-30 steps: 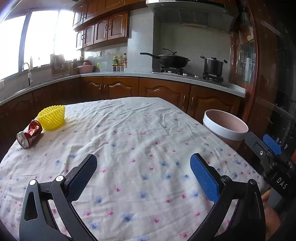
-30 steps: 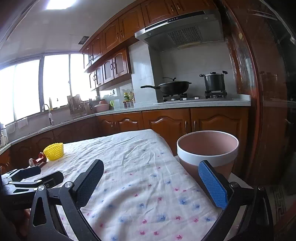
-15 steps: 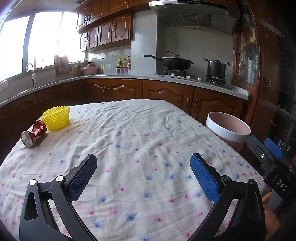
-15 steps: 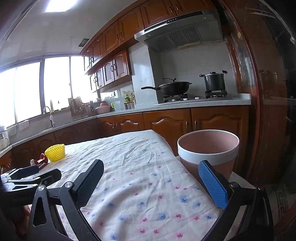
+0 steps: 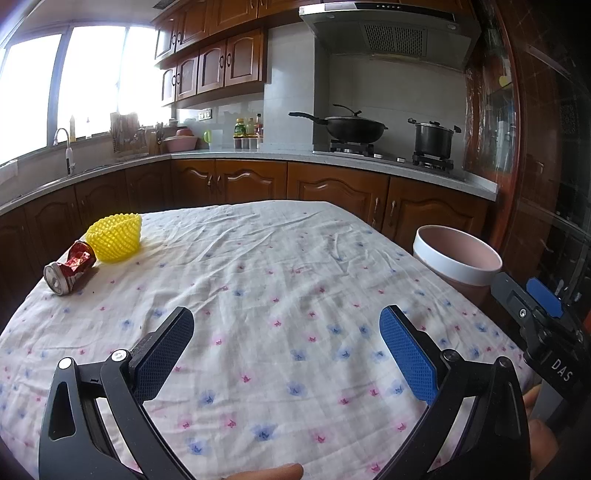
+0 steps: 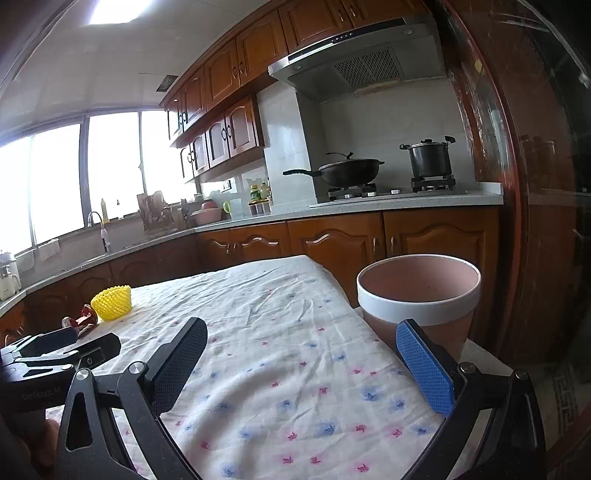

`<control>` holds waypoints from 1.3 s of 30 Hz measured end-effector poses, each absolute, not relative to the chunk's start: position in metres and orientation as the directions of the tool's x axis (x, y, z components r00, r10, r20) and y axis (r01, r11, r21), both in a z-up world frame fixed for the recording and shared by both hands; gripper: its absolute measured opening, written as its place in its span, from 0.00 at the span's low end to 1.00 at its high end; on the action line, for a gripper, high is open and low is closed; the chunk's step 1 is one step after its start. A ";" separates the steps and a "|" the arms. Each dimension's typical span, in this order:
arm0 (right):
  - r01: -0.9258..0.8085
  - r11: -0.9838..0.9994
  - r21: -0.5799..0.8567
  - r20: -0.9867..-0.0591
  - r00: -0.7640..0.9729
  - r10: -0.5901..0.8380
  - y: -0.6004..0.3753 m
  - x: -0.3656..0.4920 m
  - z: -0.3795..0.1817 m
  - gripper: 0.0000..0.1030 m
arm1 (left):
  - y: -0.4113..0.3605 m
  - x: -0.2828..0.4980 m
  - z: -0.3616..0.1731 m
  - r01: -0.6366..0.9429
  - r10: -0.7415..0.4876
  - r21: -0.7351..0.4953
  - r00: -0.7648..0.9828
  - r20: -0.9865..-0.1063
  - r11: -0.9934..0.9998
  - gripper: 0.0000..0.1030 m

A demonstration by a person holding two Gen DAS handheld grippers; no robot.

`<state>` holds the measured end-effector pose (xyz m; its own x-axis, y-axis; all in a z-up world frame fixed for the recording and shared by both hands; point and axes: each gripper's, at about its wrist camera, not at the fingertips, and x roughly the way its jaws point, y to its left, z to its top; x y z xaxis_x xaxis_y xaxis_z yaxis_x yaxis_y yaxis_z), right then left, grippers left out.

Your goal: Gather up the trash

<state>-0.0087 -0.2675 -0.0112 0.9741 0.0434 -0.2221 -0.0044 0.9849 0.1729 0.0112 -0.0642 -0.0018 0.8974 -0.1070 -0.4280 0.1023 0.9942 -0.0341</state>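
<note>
My left tool (image 5: pixel 284 339) and right tool (image 6: pixel 301 354) both hang released over the desk's (image 5: pixel 280 280) wrinkled floral cloth. Far left, near the edge, a crushed red can (image 5: pixel 70 272) lies touching a yellow foam net (image 5: pixel 116 238). The round pink bin (image 6: pixel 419 295) stands off the right edge.

A flowered tablecloth (image 5: pixel 280 280) fills the lower half of the frame, creased at its middle; behind it brown cabinets (image 5: pixel 332 192) run under a pale counter (image 5: pixel 229 155); upper right, a black wok (image 5: pixel 351 127) and a lidded black pot (image 5: pixel 433 138) sit on the stove (image 5: pixel 391 155) beneath a range hood (image 5: pixel 388 26); at left, a tap (image 5: pixel 66 147) below bright windows (image 5: pixel 74 81); bottles (image 5: pixel 249 129) stand mid-counter.
</note>
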 end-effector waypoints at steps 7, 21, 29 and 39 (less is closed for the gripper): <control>-0.006 0.984 0.177 -0.223 0.974 0.046 -0.268 -0.008 -0.011 1.00 | -0.065 0.010 -0.001 0.106 -0.108 -0.028 0.899 -0.424 0.994 1.00; -0.015 0.984 0.176 -0.219 0.974 0.054 -0.267 -0.009 -0.010 1.00 | -0.065 0.011 -0.001 0.106 -0.106 -0.025 0.897 -0.428 0.994 1.00; -0.019 0.984 0.178 -0.226 0.972 0.059 -0.266 -0.009 -0.010 1.00 | -0.065 0.011 0.000 0.114 -0.114 -0.025 0.896 -0.429 0.993 1.00; -0.020 0.984 0.178 -0.228 0.972 0.061 -0.266 -0.008 -0.010 1.00 | -0.067 0.011 0.000 0.119 -0.116 -0.020 0.896 -0.428 0.993 1.00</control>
<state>-0.0082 -0.2659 -0.0095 0.9719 0.0606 -0.2275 -0.0196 0.9838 0.1781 0.0106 -0.0665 -0.0005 0.8961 -0.1157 -0.4284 0.1187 0.9927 -0.0198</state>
